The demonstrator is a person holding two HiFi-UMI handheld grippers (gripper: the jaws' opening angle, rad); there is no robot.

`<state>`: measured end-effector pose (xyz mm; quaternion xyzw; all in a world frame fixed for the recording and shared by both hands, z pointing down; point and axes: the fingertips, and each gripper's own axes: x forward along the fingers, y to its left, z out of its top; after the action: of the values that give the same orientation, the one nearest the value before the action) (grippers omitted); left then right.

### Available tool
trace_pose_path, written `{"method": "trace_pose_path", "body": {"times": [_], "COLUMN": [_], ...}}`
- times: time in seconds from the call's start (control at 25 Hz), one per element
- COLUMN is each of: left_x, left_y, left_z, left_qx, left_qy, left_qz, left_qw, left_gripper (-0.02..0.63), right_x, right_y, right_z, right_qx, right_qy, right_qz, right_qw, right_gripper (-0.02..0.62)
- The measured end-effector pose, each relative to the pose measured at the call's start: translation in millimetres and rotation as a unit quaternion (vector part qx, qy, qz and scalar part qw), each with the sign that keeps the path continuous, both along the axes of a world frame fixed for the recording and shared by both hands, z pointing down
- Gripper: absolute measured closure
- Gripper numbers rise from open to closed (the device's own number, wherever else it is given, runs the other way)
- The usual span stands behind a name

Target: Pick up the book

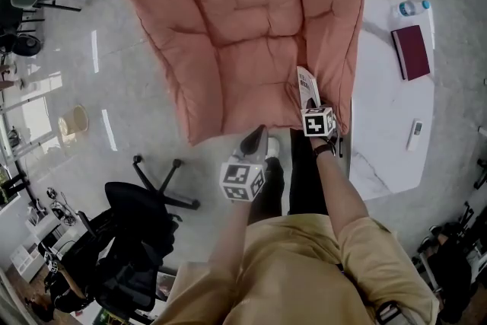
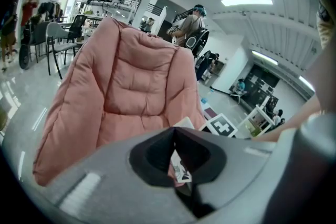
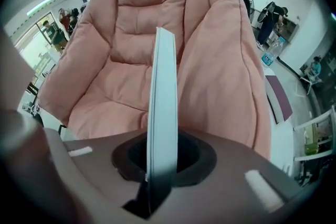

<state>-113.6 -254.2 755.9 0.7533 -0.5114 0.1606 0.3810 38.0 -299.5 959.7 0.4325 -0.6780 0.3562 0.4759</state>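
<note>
The floor [image 1: 114, 110] is grey and shiny. A big pink chair [image 1: 228, 27] sits on it. A white table [image 1: 388, 110] is on one side and a black office chair [image 1: 129, 232] on the other.

My right gripper [image 1: 312, 104] has the book [image 1: 307, 85]. Its fingers [image 3: 226, 165] are closed tight on it. The book stands up on its edge by the pink chair's side cushion. My left gripper [image 1: 253, 139] has its fingers [image 2: 115, 176] pressed together with nothing in them.

Only the head view shows the remote [image 1: 415, 135] on the table, near a dark red notebook [image 1: 411, 51] and a bottle [image 1: 407, 8]. The left gripper view shows people far back in the room. The right gripper view shows the book's thin edge.
</note>
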Motion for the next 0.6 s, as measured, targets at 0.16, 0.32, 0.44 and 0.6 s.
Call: {"method": "trace_pose_path", "body": {"times": [0.16,0.32,0.44,0.6], "left_x": [-0.1,2.6,4.4,5.2], "left_y": [-5.2,-8.6,-7.6,3.6], "left_z": [-23.1,-44.6,-63.9,-98.3], "left_qx": [0.018,0.040,0.059,0.078], "left_qy": [0.006,0.016,0.021,0.022], "left_qz": [0.001,0.007,0.012,0.020], "left_qw": [0.9998,0.9990,0.9980,0.9965], "left_gripper": [0.604,0.604,0.604,0.604], "right_x": [-4.4,-1.7,-0.2,0.4], "right_y": [9.7,17.2,25.4,45.6], "right_z": [-27.4,-61.3,-93.1,-151.1], "right_qx": [0.005,0.033,0.063,0.099], "right_qy": [-0.017,-0.034,-0.054,-0.071], "right_qz": [-0.009,0.015,0.021,0.032], "right_qw": [1.000,0.999,0.996,0.992], "right_gripper": [0.545,0.545,0.545,0.546]}}
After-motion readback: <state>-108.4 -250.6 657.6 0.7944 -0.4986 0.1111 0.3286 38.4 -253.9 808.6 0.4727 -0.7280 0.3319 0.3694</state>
